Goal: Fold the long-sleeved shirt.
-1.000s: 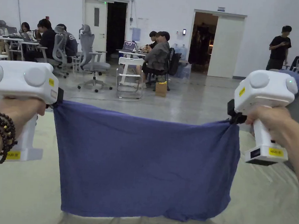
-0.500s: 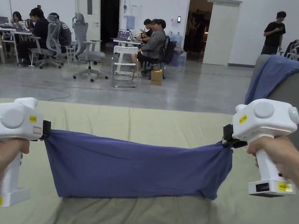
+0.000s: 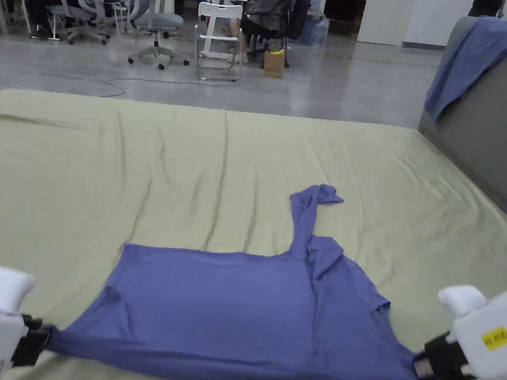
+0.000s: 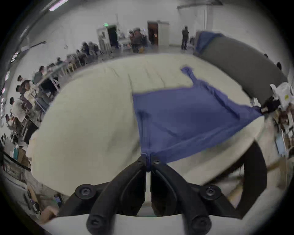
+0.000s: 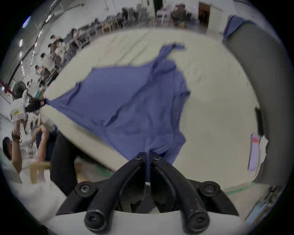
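A blue long-sleeved cotton shirt [image 3: 247,309] lies spread on the pale green sheet of a wide bed [image 3: 138,161], its near edge pulled taut between the two tools. The left tool [image 3: 40,338] has its black jaws pinched tight on the shirt's near left corner, and in the left gripper view the left tool [image 4: 148,160] has cloth bunched between the jaw tips. The right tool [image 3: 422,369] clamps the near right corner in the same way. One narrow sleeve [image 3: 305,214] trails away toward the far side of the bed. A grey padded headboard [image 3: 491,125] stands at the right, with another blue garment [image 3: 470,46] draped over its top.
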`<action>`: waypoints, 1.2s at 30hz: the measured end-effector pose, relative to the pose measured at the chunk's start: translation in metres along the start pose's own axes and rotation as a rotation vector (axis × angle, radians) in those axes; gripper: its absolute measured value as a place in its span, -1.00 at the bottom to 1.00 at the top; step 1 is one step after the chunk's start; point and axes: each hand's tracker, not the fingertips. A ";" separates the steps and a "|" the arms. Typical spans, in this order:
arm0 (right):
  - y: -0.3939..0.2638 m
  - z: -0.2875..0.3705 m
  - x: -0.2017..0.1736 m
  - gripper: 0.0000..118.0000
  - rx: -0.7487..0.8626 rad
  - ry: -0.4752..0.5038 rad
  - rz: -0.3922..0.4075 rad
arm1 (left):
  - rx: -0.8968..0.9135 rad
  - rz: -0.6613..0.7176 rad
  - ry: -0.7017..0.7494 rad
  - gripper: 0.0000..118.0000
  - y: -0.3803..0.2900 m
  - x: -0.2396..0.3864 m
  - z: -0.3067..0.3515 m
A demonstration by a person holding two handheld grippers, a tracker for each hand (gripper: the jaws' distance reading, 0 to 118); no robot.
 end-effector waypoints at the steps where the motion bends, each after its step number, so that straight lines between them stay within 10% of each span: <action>1: -0.013 -0.014 0.001 -0.98 -0.072 0.014 0.008 | -0.054 -0.008 -0.027 -0.98 -0.014 0.001 -0.009; 11: -0.041 -0.077 0.017 -0.93 -0.206 0.049 -0.079 | -0.152 0.016 -0.056 -0.90 -0.047 0.002 -0.044; 14: -0.034 -0.060 0.017 0.65 -0.156 -0.034 -0.072 | -0.104 0.014 -0.078 1.00 -0.036 -0.001 -0.035; 15: -0.031 -0.051 0.017 0.91 -0.130 -0.046 -0.053 | -0.088 0.022 -0.070 0.93 -0.032 -0.001 -0.029; 19: -0.013 -0.020 0.018 0.84 0.000 -0.073 -0.074 | 0.003 0.021 -0.043 0.70 -0.001 -0.008 -0.023; 20: -0.008 -0.014 0.019 0.55 0.013 -0.077 -0.095 | 0.048 0.025 -0.028 0.16 0.007 -0.004 -0.022; 21: -0.003 -0.009 0.018 -0.64 0.043 -0.086 -0.096 | 0.080 0.019 -0.030 -0.95 0.015 -0.003 -0.022; 22: 0.004 -0.005 0.013 -1.00 0.052 -0.108 -0.074 | 0.081 0.019 -0.015 -1.00 0.025 -0.004 -0.028; 36: 0.218 -0.047 0.040 -1.00 0.259 -0.102 -0.080 | 0.222 0.001 -0.024 -1.00 0.168 0.005 -0.112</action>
